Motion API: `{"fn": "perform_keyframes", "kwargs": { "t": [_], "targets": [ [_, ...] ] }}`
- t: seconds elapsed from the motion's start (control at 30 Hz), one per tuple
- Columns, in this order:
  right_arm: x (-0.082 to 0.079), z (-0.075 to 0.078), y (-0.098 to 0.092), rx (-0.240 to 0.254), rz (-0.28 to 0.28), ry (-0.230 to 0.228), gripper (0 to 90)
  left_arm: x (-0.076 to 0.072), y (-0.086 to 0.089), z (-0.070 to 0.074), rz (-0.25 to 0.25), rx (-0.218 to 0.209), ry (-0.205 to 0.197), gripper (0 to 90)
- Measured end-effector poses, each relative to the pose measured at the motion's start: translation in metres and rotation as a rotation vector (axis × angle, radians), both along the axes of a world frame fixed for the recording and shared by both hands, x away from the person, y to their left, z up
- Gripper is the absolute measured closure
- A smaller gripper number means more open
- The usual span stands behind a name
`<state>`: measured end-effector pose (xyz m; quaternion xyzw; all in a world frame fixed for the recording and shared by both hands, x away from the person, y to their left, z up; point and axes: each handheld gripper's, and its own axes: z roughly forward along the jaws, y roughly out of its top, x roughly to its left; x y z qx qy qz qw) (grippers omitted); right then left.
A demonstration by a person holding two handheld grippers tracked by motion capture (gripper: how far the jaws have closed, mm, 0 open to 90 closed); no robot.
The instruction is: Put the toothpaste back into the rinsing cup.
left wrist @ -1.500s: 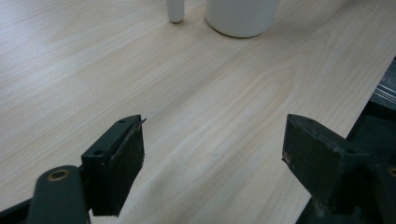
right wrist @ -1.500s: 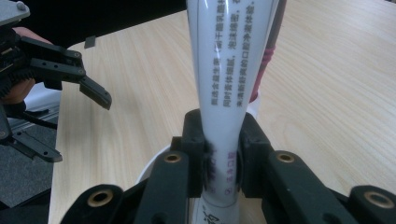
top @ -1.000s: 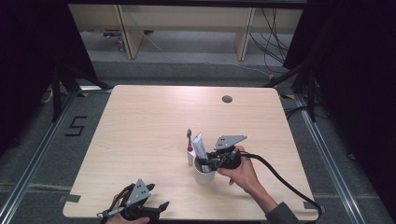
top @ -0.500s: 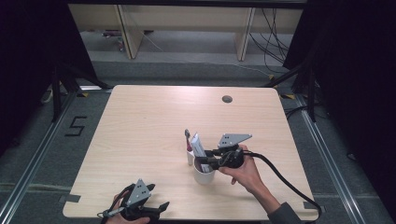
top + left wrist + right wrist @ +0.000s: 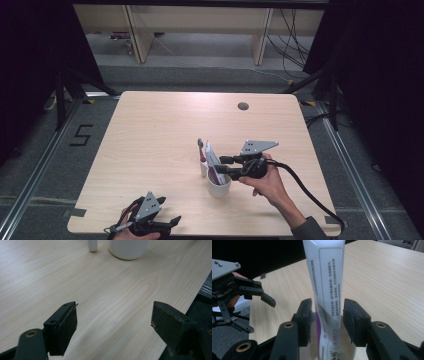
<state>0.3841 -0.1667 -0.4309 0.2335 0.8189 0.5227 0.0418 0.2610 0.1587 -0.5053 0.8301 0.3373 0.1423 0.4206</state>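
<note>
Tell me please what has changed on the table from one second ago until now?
The right gripper has just been opening its jaws and lets go of the toothpaste tube, which stands between them in the white cup. The right hand has hardly moved. The left gripper stayed open at the near table edge, and the toothbrush beside the cup kept its place.

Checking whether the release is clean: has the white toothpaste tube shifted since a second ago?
Yes. The white toothpaste tube now leans farther left, its top nearer the toothbrush.
</note>
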Motion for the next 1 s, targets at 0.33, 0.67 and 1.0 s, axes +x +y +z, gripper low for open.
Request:
{"fn": "perform_keyframes", "kwargs": {
  "t": [0.33,0.67,1.0],
  "targets": [
    [0.000,0.007,-0.014,0.001,-0.019,-0.005,57.8,0.000,0.000,0.000,0.007,-0.009,-0.004,20.6],
    [0.001,0.007,-0.024,0.019,-0.051,-0.001,55.0,0.001,0.002,0.000,0.002,0.001,-0.007,20.6],
    [0.003,0.005,-0.040,0.024,-0.108,0.029,42.9,0.001,0.002,0.000,0.005,0.013,-0.011,20.5]
  ]
}}
